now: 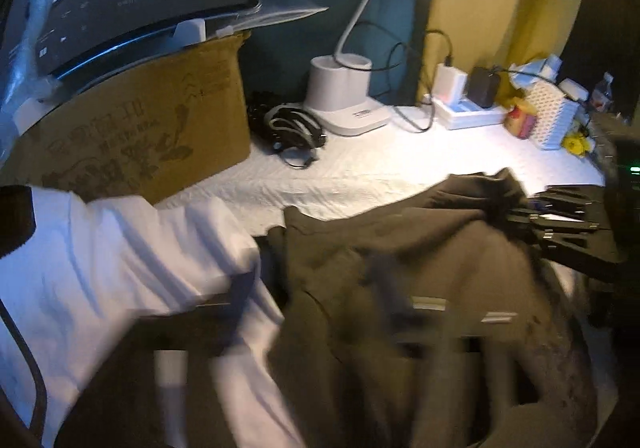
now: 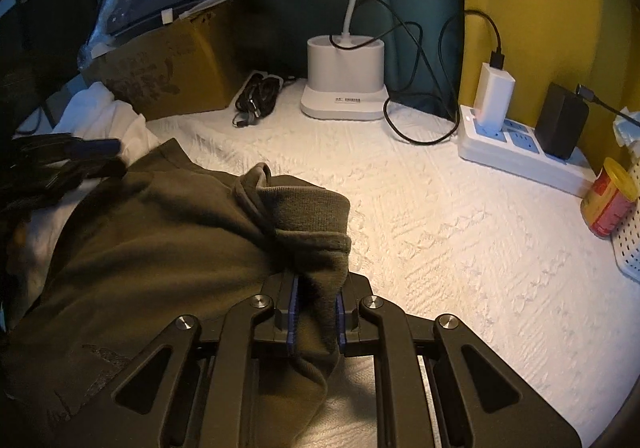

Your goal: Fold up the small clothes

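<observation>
Our right tool point(image 2: 316, 312) clamps the olive garment's point(image 2: 160, 240) bunched edge; left tool point(image 1: 312, 288) spread, empty. We should draw the fabric taut over the worktop point(image 2: 440, 228).

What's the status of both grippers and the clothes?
Right gripper shut on olive-green knit garment. Left gripper open, nothing between its jaws. White cotton garment beside it, partly underneath.

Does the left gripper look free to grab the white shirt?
Probably yes: the left gripper stands open and empty right beside the white shirt, with nothing between them.
</observation>
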{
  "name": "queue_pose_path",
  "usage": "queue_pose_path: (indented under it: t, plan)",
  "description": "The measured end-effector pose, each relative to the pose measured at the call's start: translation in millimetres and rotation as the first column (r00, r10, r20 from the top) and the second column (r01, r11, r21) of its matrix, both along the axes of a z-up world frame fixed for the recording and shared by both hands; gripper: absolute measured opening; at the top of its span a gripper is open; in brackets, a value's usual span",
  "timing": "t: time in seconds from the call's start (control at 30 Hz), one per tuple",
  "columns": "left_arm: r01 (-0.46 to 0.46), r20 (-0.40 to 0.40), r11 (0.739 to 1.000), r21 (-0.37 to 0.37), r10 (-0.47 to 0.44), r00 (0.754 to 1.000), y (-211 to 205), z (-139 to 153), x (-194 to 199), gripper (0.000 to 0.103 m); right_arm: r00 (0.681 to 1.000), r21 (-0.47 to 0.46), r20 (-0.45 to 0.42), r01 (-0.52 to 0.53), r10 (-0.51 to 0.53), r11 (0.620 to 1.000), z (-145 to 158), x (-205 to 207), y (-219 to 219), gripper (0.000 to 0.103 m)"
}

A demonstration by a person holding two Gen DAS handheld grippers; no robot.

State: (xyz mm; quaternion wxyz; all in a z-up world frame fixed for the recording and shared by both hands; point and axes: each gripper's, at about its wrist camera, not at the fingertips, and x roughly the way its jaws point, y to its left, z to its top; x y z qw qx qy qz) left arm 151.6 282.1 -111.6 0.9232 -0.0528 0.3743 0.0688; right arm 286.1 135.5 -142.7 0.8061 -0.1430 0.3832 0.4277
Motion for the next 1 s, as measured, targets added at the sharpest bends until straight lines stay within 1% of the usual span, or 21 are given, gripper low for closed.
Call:
queue_pose_path:
  t: [0.03,0.13,0.17,0.2,0.27,0.37,0.43,0.47,0.57,0.63,0.7,0.73,0.77,0.83,0.93,1.0]
  plan:
    - [0.005,0.015,1.000,-0.013,-0.004,1.000,-2.5,0.8,-4.4,0.083,1.000,-0.002,0.004,0.002,-0.002,1.000,0.2,-0.7,-0.1,0.014]
    - [0.013,-0.021,0.999,-0.036,-0.014,1.000,-8.6,-7.7,-10.1,0.083,1.000,-0.013,0.011,0.019,-0.019,1.000,1.6,-2.0,-0.9,0.017]
    - [0.009,-0.035,0.999,-0.040,-0.010,0.999,-9.6,-11.5,-11.6,0.083,1.000,-0.016,0.014,0.025,-0.024,1.000,2.2,-2.6,-1.7,0.021]
    - [0.003,-0.050,0.999,-0.043,-0.005,0.999,-10.6,-14.6,-13.3,0.083,0.999,-0.022,0.021,0.035,-0.034,0.999,2.9,-3.9,-3.1,0.028]
    - [-0.011,-0.073,0.999,-0.047,0.007,0.997,-11.4,-21.3,-18.6,0.083,0.999,-0.025,0.021,0.048,-0.048,0.999,3.9,-5.7,-6.9,0.032]
    - [-0.035,-0.094,0.999,-0.031,0.032,0.995,-13.7,-27.4,-25.5,0.083,0.998,-0.026,0.011,0.058,-0.058,0.998,3.6,-10.6,-13.1,0.033]
    - [-0.042,-0.101,0.999,0.011,0.043,0.994,-16.8,-29.1,-29.3,0.083,0.998,-0.029,0.009,0.062,-0.062,0.998,3.4,-15.4,-16.1,0.033]
    - [-0.054,-0.116,0.998,0.029,0.057,0.992,-17.1,-30.7,-30.8,0.083,0.998,-0.032,0.006,0.064,-0.064,0.997,3.0,-18.7,-17.8,0.033]
    - [-0.077,-0.119,0.996,0.041,0.082,0.990,-14.6,-30.5,-35.1,0.082,0.998,-0.036,0.000,0.069,-0.069,0.997,1.9,-26.7,-22.1,0.034]
    - [-0.097,-0.122,0.994,0.043,0.101,0.987,-11.3,-30.7,-37.6,0.082,0.997,-0.035,-0.006,0.075,-0.076,0.997,1.6,-31.0,-28.2,0.036]
    - [-0.104,-0.117,0.994,0.031,0.107,0.987,-9.7,-28.7,-42.1,0.082,0.997,-0.029,-0.010,0.082,-0.083,0.996,1.9,-34.4,-34.0,0.055]
    - [-0.102,-0.113,0.995,0.023,0.104,0.988,-10.2,-27.4,-45.3,0.082,0.996,-0.019,-0.015,0.085,-0.085,0.996,2.5,-36.8,-39.0,0.059]
    - [-0.095,-0.107,0.995,0.008,0.096,0.990,-11.4,-26.3,-48.6,0.082,0.996,-0.014,-0.018,0.086,-0.086,0.996,2.9,-38.4,-41.9,0.061]
    - [-0.084,-0.090,0.996,-0.024,0.082,0.993,-16.5,-23.2,-56.9,0.082,0.996,-0.014,-0.020,0.092,-0.092,0.996,3.2,-42.2,-47.9,0.061]
    - [-0.071,-0.068,0.997,-0.041,0.069,0.995,-26.9,-18.2,-65.5,0.082,0.995,-0.013,-0.032,0.092,-0.092,0.996,2.6,-51.7,-55.7,0.061]
    - [-0.055,-0.052,0.996,-0.072,0.052,0.997,-32.5,-14.6,-68.6,0.082,0.995,-0.010,-0.038,0.091,-0.091,0.996,2.3,-57.5,-59.4,0.061]
